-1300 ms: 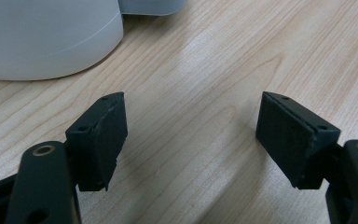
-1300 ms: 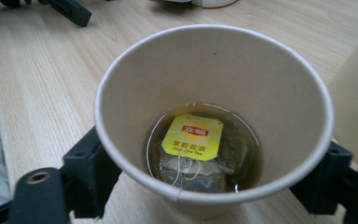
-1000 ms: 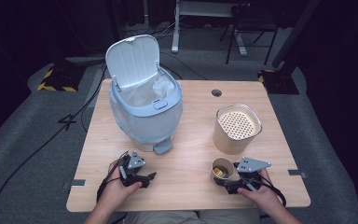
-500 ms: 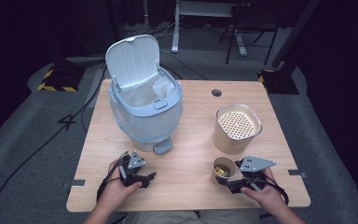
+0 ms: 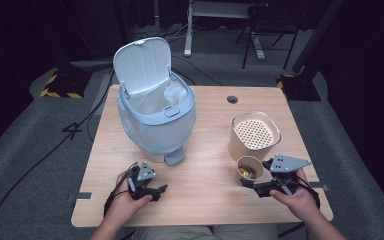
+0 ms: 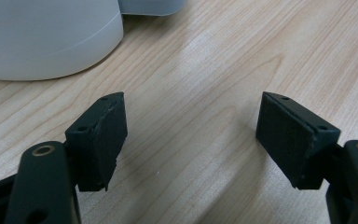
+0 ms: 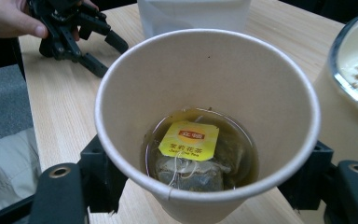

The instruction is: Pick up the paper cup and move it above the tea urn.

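Table is bearing a lidded bin and a tall canister. Beside the canister, the right gripper is clamping a paper cup holding a teabag, its jaws having just been closing, and is now sitting higher than before. Left gripper is resting wide open, empty.

Upright paper cup, yellow-tagged tea bag soaking in shallow tea
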